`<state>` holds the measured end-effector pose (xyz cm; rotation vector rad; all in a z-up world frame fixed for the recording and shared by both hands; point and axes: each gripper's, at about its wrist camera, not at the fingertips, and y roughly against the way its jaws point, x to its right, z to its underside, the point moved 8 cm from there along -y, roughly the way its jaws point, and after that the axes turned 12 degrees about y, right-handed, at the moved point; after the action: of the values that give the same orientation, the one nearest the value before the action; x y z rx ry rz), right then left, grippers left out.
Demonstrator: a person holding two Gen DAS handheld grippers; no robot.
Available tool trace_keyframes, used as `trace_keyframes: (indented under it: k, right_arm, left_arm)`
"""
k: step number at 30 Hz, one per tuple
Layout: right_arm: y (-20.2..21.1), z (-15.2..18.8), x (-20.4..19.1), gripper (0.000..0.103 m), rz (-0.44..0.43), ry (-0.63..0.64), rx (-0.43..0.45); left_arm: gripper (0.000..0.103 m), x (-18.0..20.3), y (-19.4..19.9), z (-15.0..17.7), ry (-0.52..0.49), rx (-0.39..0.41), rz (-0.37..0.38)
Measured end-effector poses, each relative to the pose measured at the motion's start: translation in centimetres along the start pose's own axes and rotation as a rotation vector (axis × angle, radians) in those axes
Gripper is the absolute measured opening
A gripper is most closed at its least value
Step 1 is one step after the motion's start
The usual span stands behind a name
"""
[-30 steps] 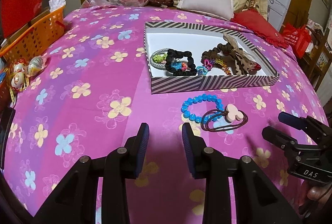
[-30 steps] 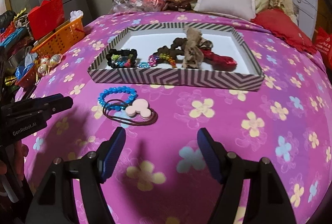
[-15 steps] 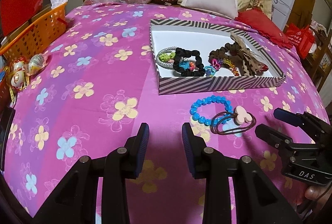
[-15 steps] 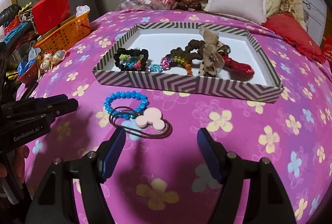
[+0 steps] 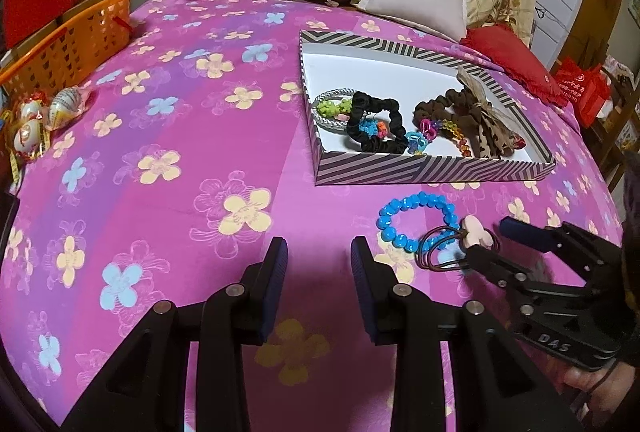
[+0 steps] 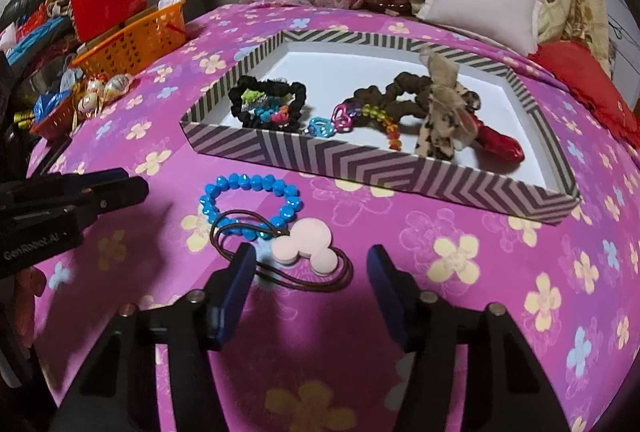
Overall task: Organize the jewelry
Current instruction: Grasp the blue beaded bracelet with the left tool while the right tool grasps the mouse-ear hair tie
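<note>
the striped tray (image 6: 360,168) sits on the flowered bed cover (image 6: 480,272), holding a black scrunchie (image 6: 268,104), a brown scrunchie (image 6: 404,92) and small bead pieces. just in front of the tray's near wall lies the blue bead bracelet (image 6: 248,208), overlapped by the brown hair tie with a pink mouse-shaped charm (image 6: 306,246). the right tongs (image 6: 310,268) are spread wide, empty, with the hair tie between the fingers. the left tongs (image 5: 318,268) hover partly open and empty, left of the bracelet and well apart from the tray.
</note>
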<state>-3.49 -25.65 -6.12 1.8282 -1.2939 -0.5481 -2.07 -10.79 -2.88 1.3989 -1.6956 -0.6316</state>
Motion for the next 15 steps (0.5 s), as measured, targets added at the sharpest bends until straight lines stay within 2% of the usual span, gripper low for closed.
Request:
trace_keyframes:
  k: [5, 6, 7, 15]
  right_arm:
    - [-0.8, -0.1, 0.0, 0.053, 0.013, 0.029, 0.001]
    - [-0.8, -0.1, 0.2, 0.045, 0.032, 0.039, -0.001]
    - [-0.7, 0.0, 0.3, 0.04, 0.048, 0.048, -0.003]
    - [0.9, 1.7, 0.8, 0.04, 0.056, 0.044, 0.003]
  left_arm:
    - [0.033, 0.4, -0.2, -0.2, 0.002, -0.003, 0.014]
    - [0.033, 0.6, -0.2, -0.3, 0.001, -0.005, 0.018]
    - [0.033, 0.8, -0.3, -0.3, 0.0, -0.007, 0.022]
    - [0.033, 3.0, -1.3, 0.1, -0.039, -0.038, 0.052]
